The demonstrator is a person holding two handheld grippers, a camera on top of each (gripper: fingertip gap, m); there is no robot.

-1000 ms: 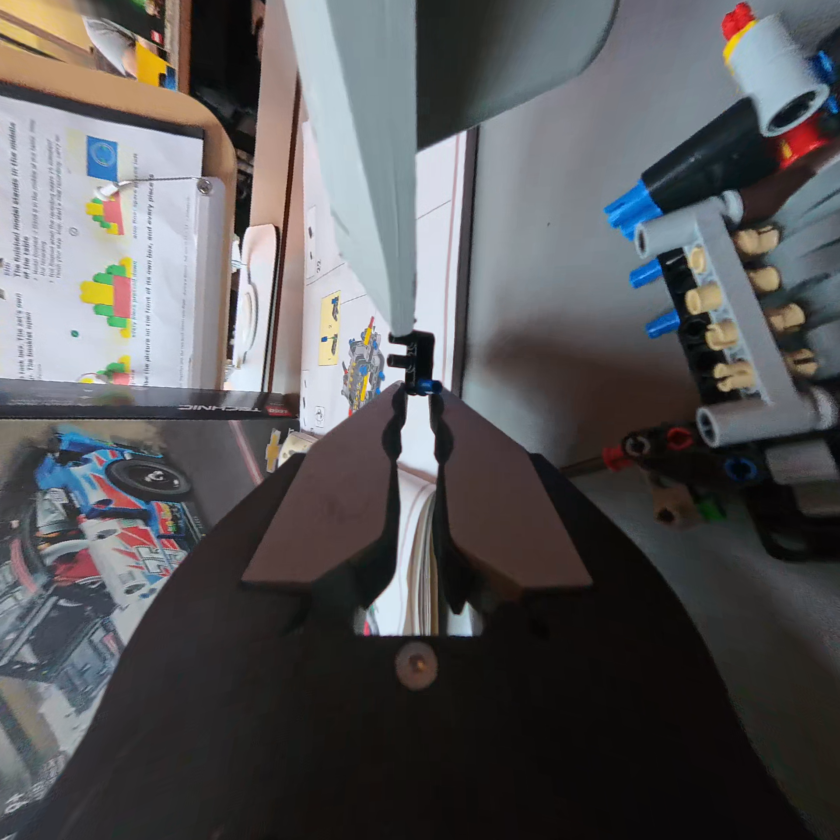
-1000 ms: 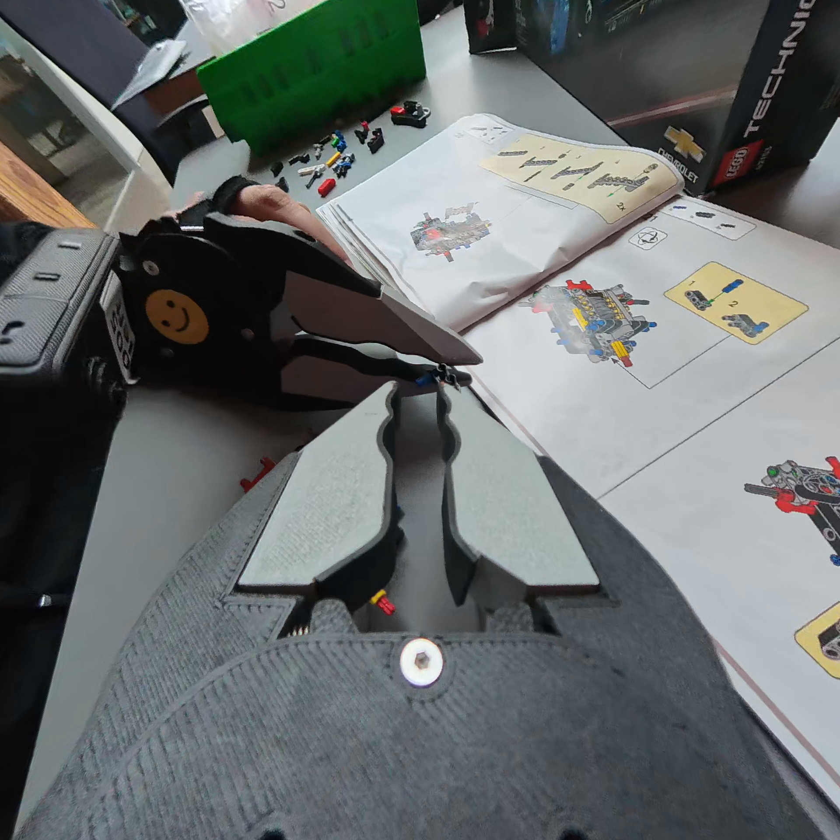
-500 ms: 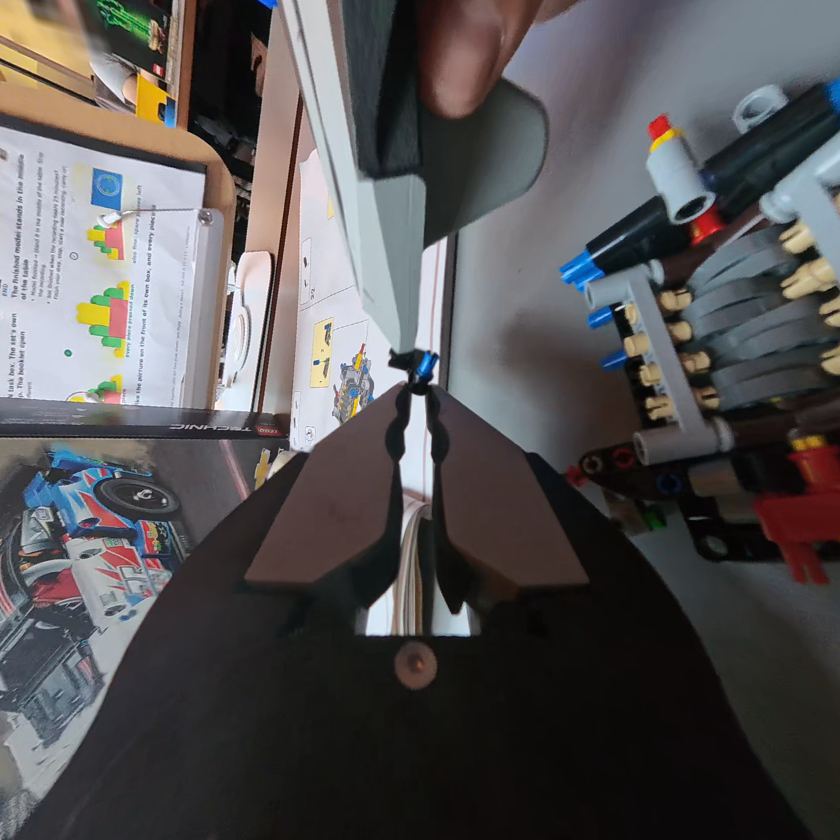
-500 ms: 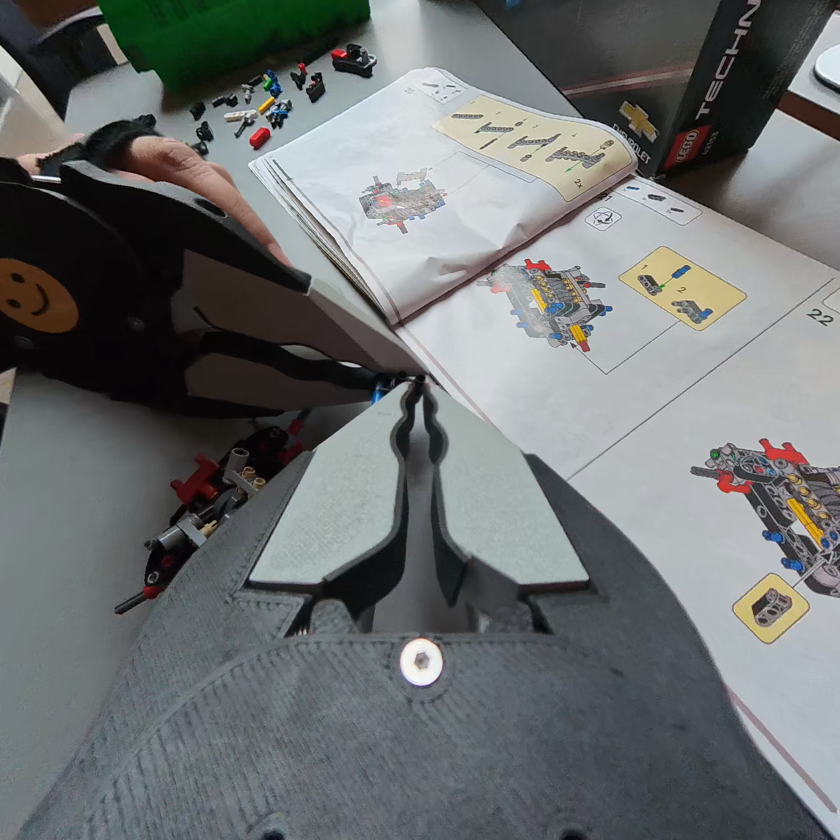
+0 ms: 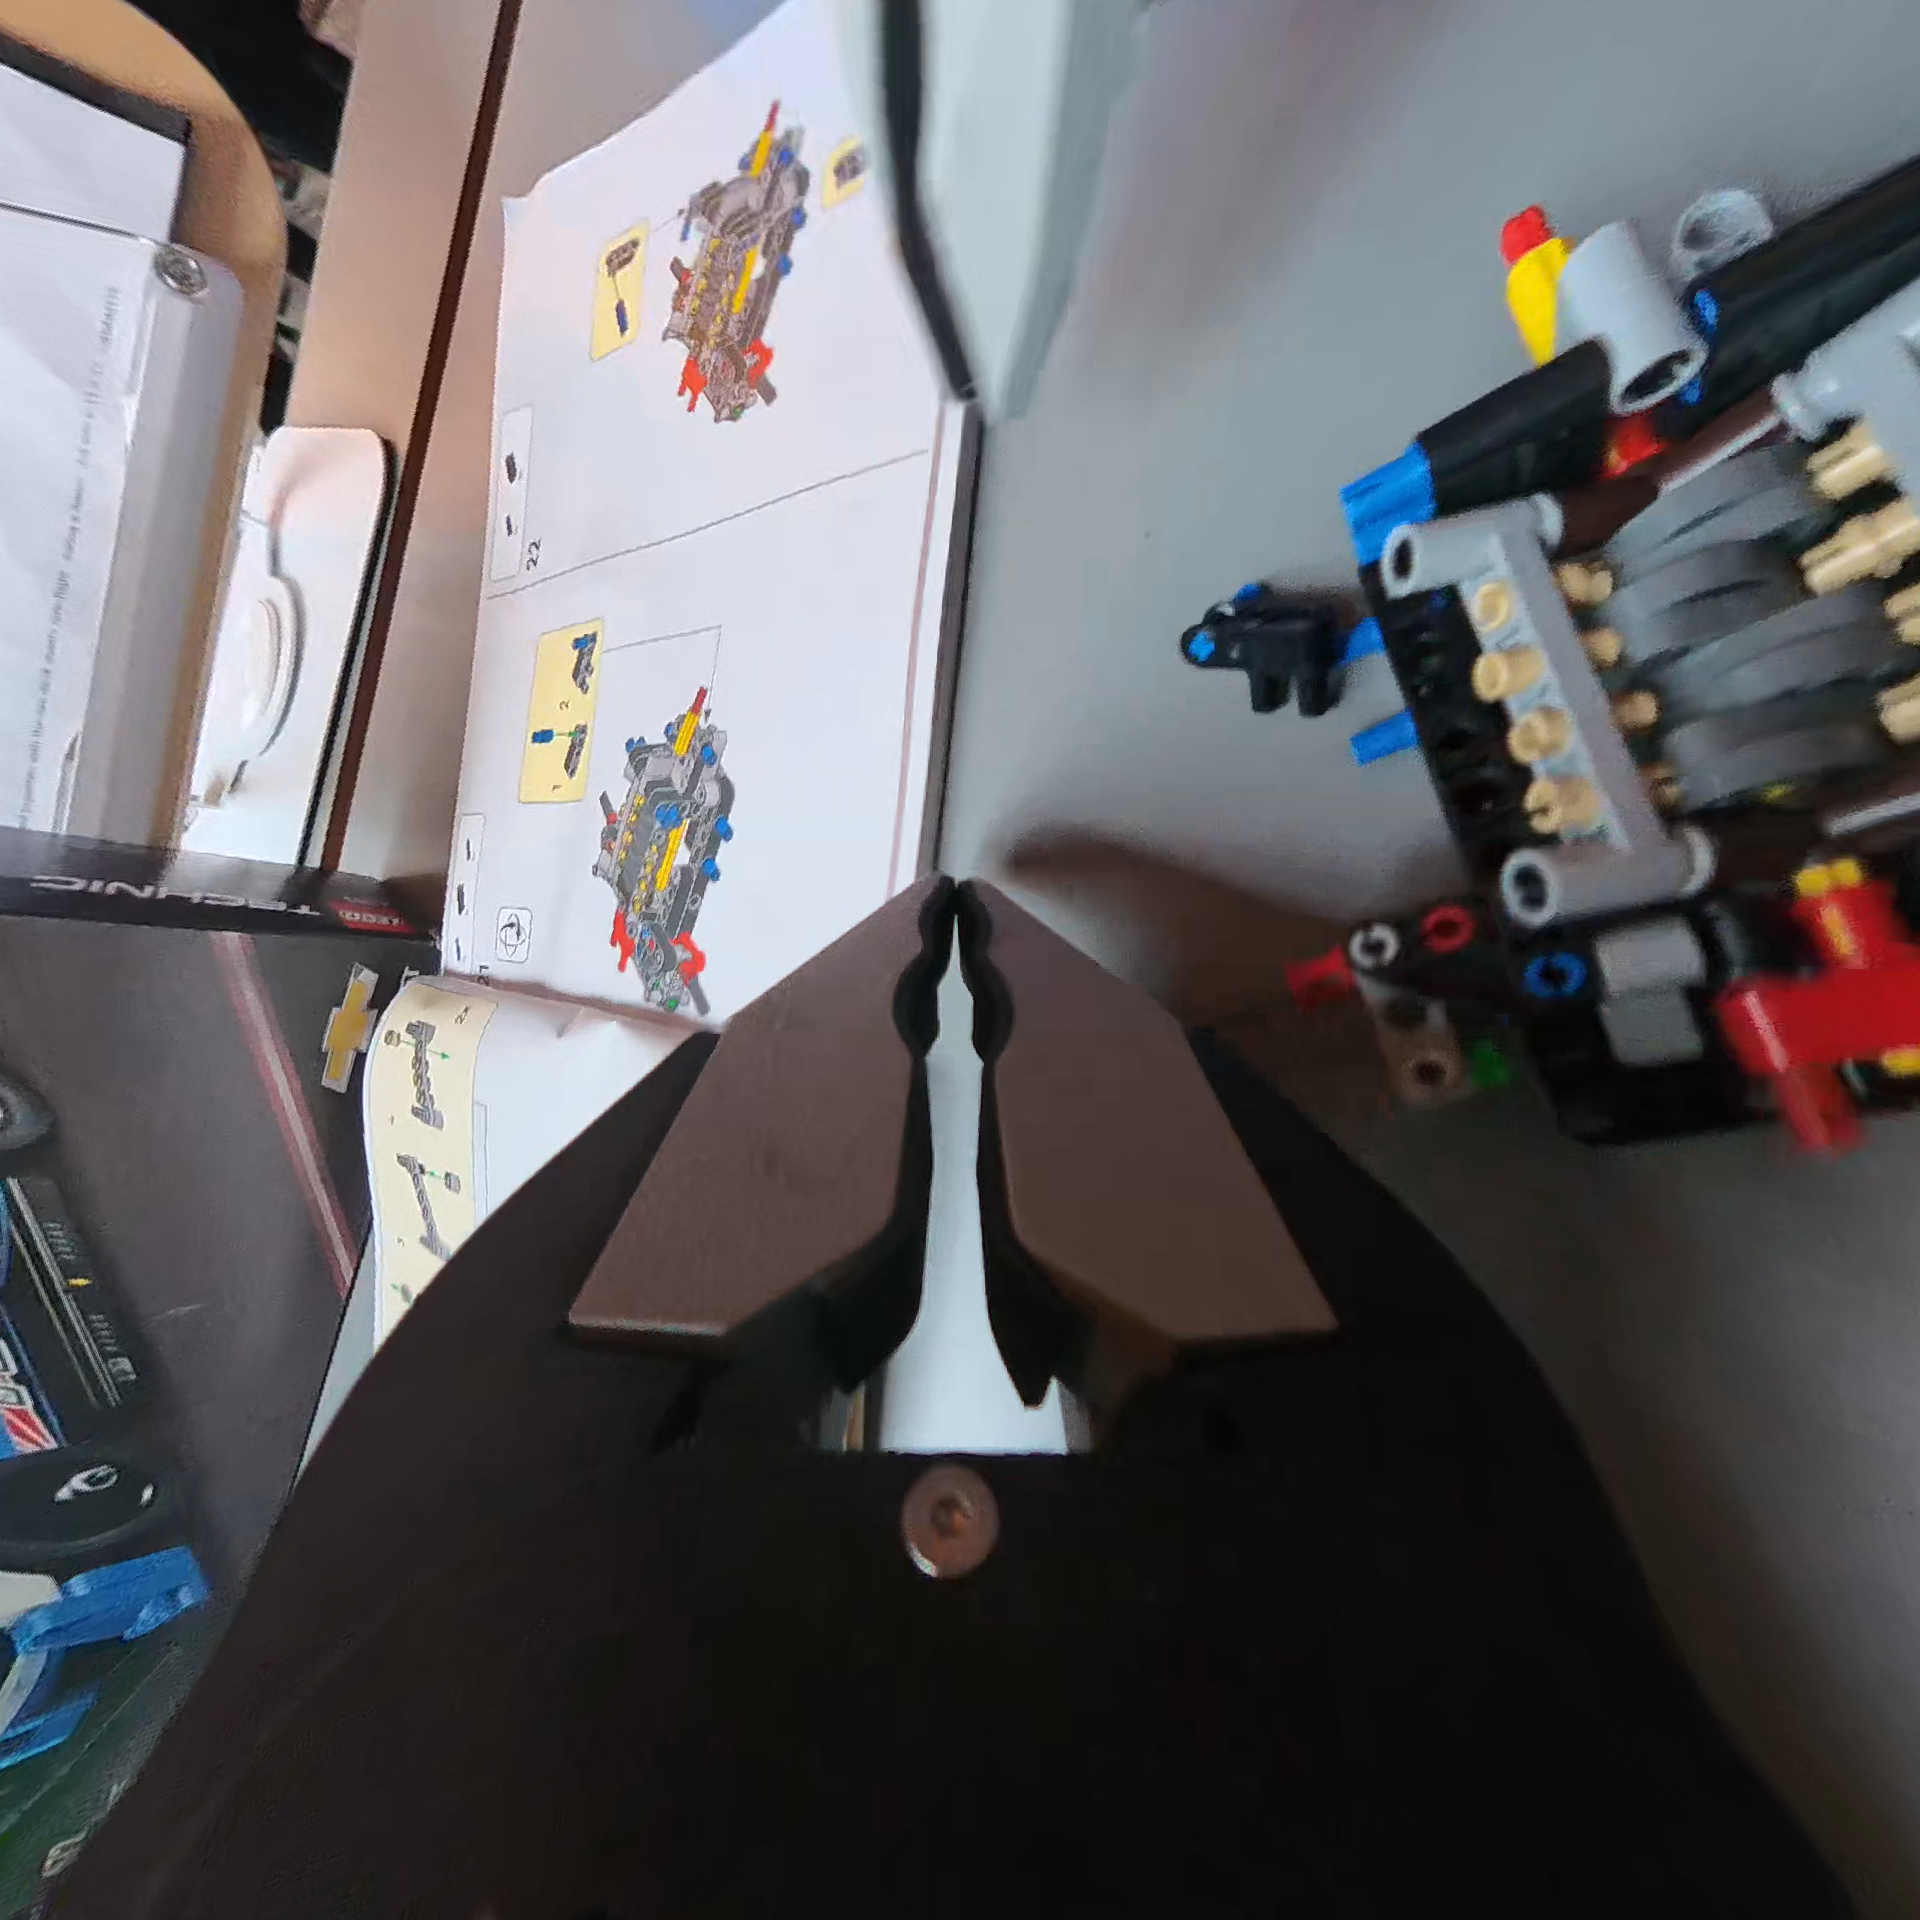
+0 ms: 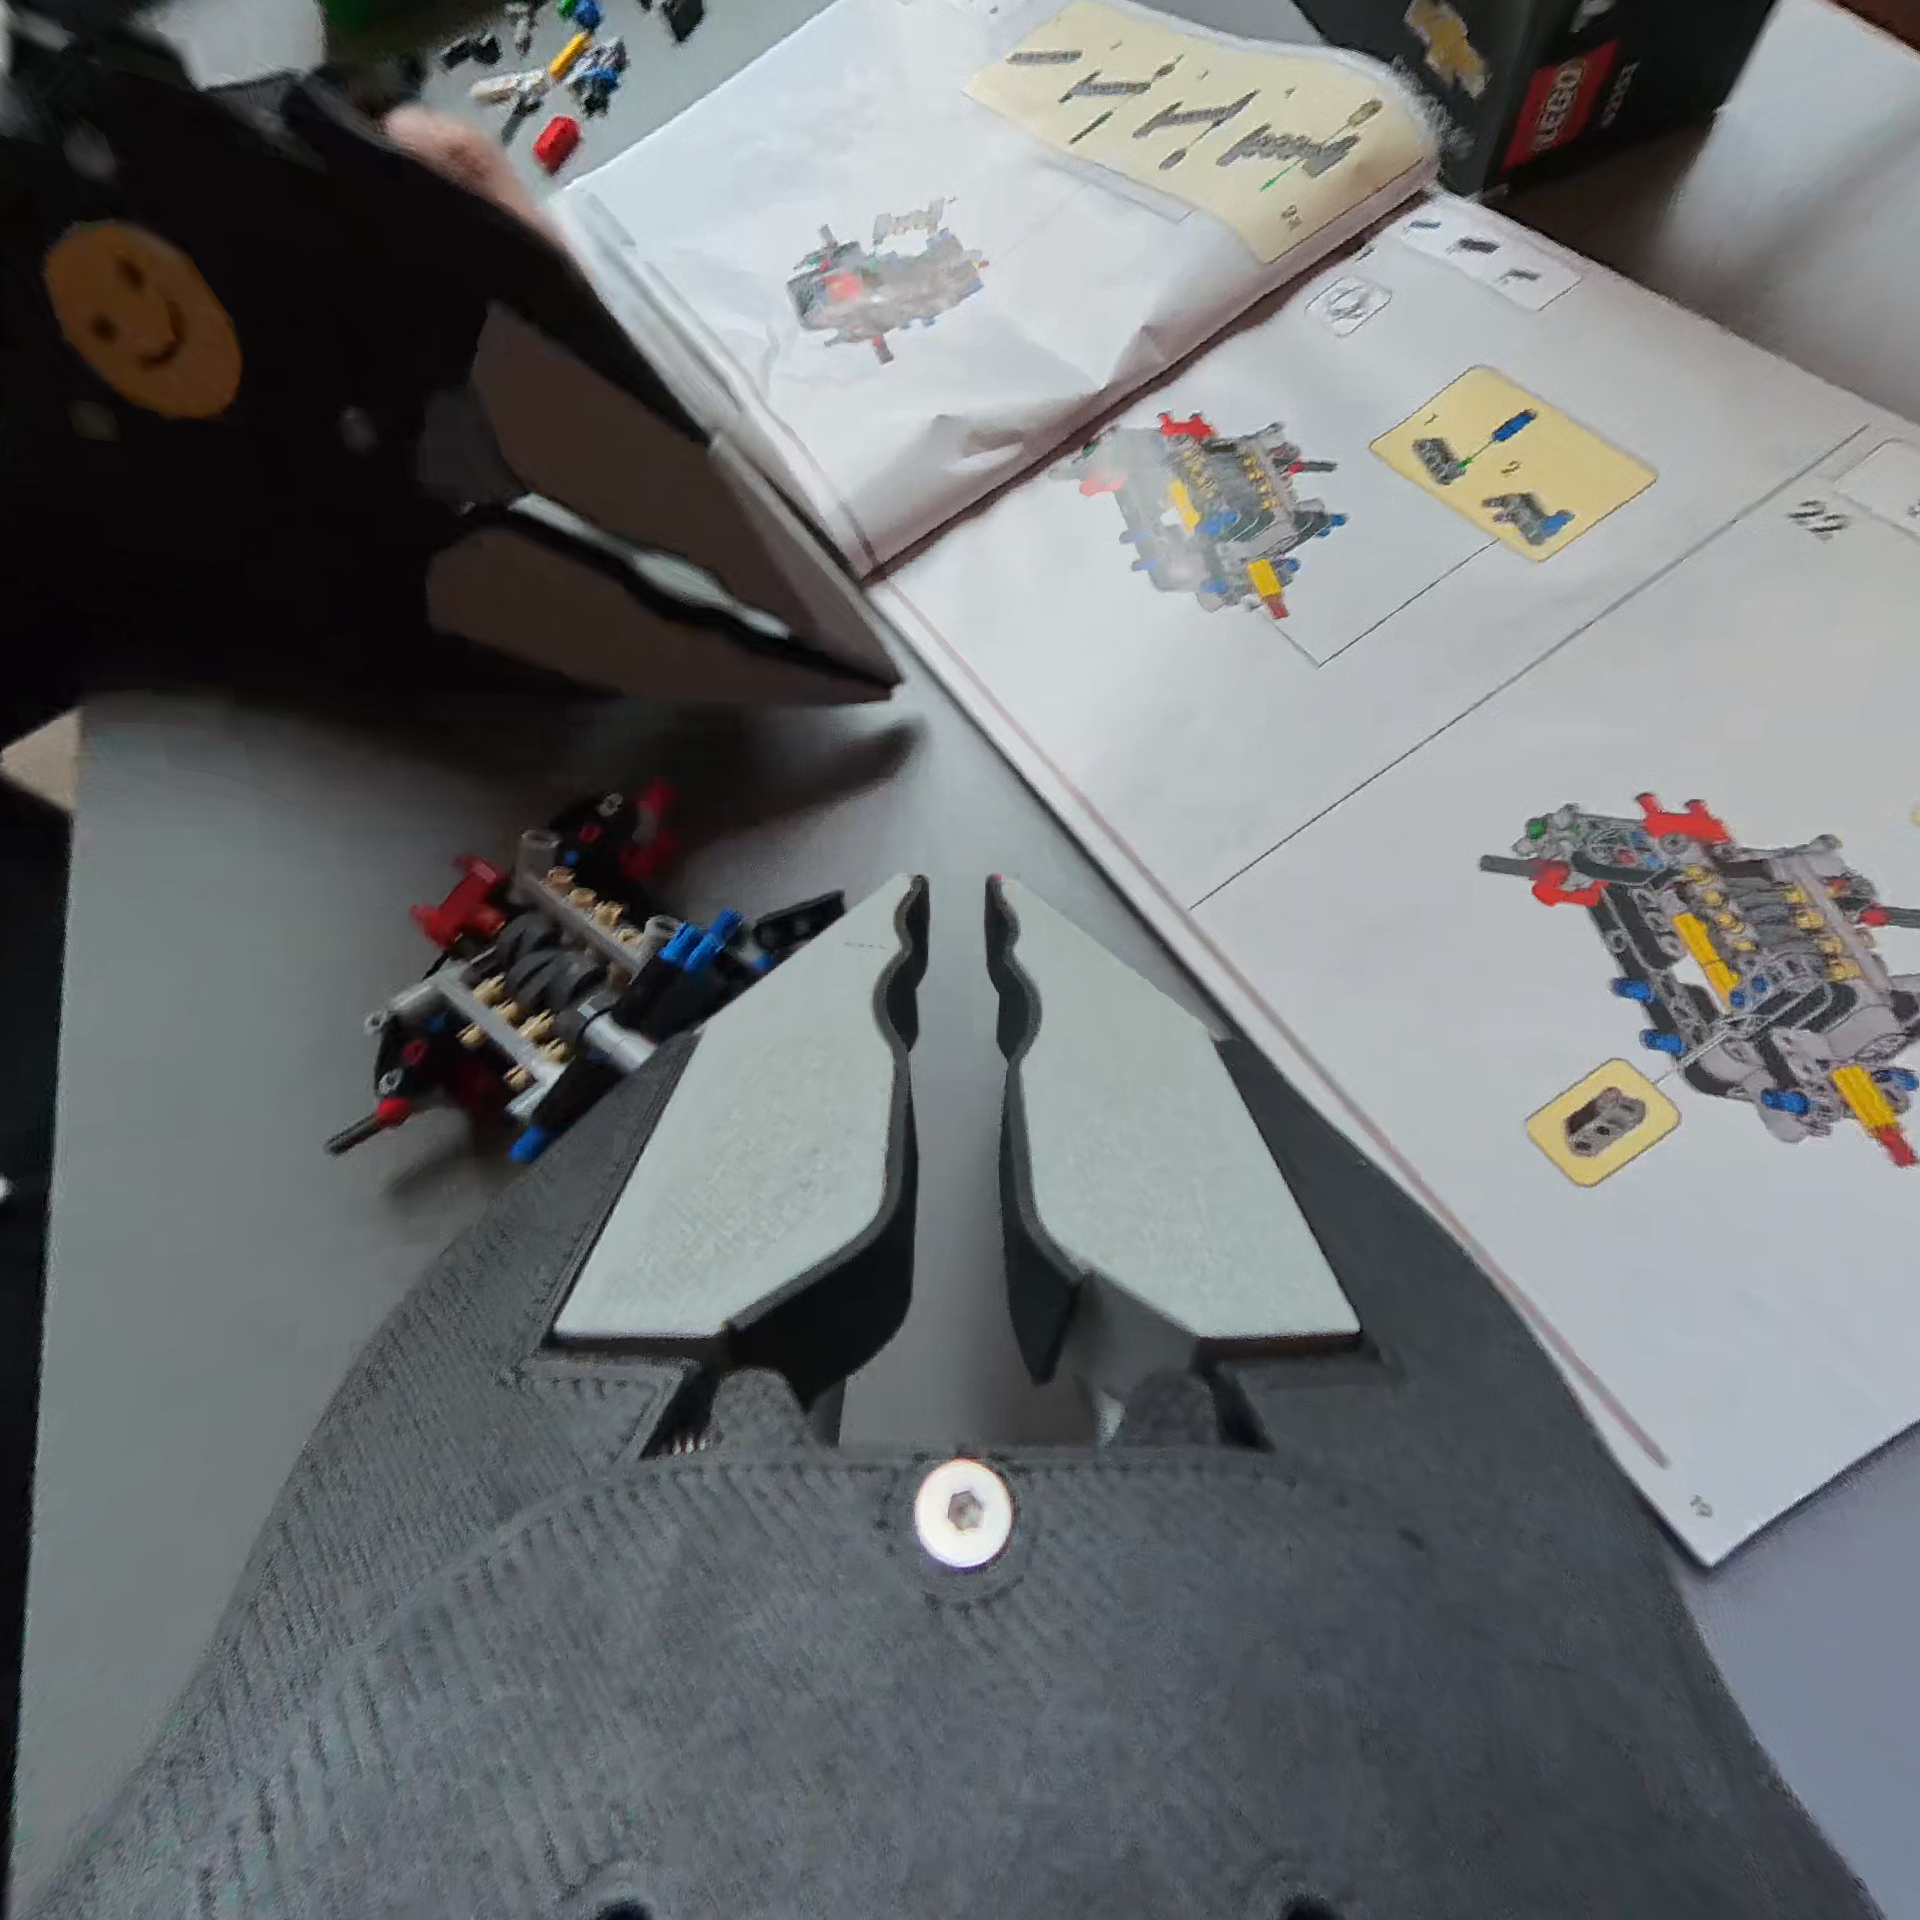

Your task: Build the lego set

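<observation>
The left gripper (image 5: 954,885) is pinched together and empty; the right gripper (image 6: 954,883) stands narrowly parted, also empty. The small black connector (image 5: 1270,649), seemingly loose, lies just beside the engine assembly (image 5: 1621,727) near the instruction booklet (image 5: 748,582). Pinch it squarely, align its pins before pressing

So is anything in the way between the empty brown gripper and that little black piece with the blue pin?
Nothing visible. Only bare grey table lies between the left gripper and the small black piece, which rests beside the engine model.
</observation>
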